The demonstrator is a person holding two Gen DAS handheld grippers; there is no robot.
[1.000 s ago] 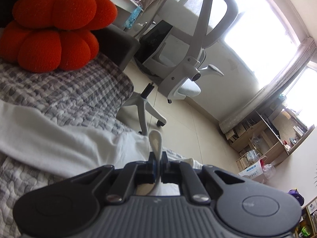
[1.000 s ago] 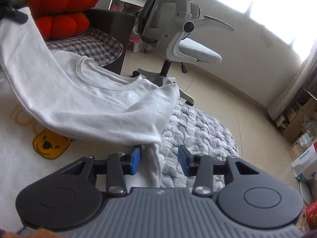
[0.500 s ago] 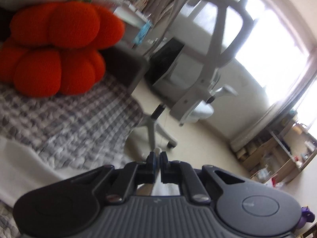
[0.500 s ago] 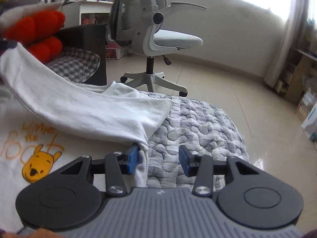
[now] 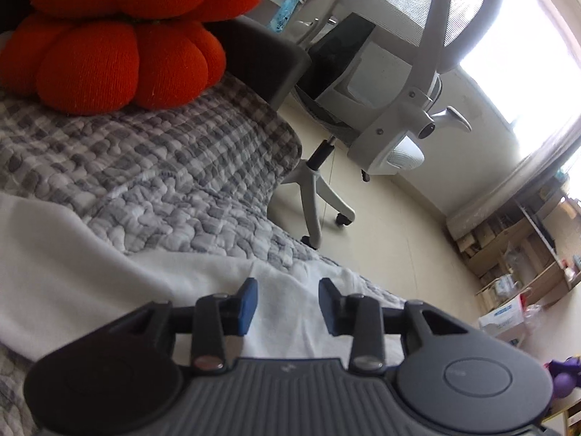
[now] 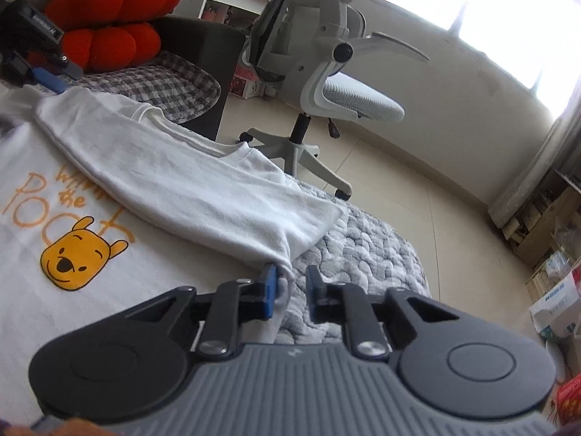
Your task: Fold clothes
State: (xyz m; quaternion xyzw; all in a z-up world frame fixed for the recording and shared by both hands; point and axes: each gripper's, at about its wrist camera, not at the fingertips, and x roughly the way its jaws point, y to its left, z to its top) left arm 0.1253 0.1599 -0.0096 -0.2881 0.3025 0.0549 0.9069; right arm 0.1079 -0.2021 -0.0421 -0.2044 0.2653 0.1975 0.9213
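- Both pairs of jaws are moving: on my left gripper [image 5: 287,303] they are opening, with white cloth lying below the gap and neither pad pressing on it; on my right gripper [image 6: 290,292] they are closing, and a corner of the cloth sits against the left pad, not yet pinched.
- White t-shirt [image 6: 152,189] lies spread on the grey quilted bed cover [image 6: 366,250], bear print up, with one side folded over as a long band.
- That band runs from the collar, far and to the left, down to the corner at my right jaws, so its long axis points almost straight at them.
- My right hand is nearer that corner; I judge the next fold turns on gripping it.
- Orange cushions [image 5: 120,36] sit at the far end of the bed, well clear.
- An office chair [image 6: 326,83] stands on the floor beyond the bed edge; nothing blocks the shirt.
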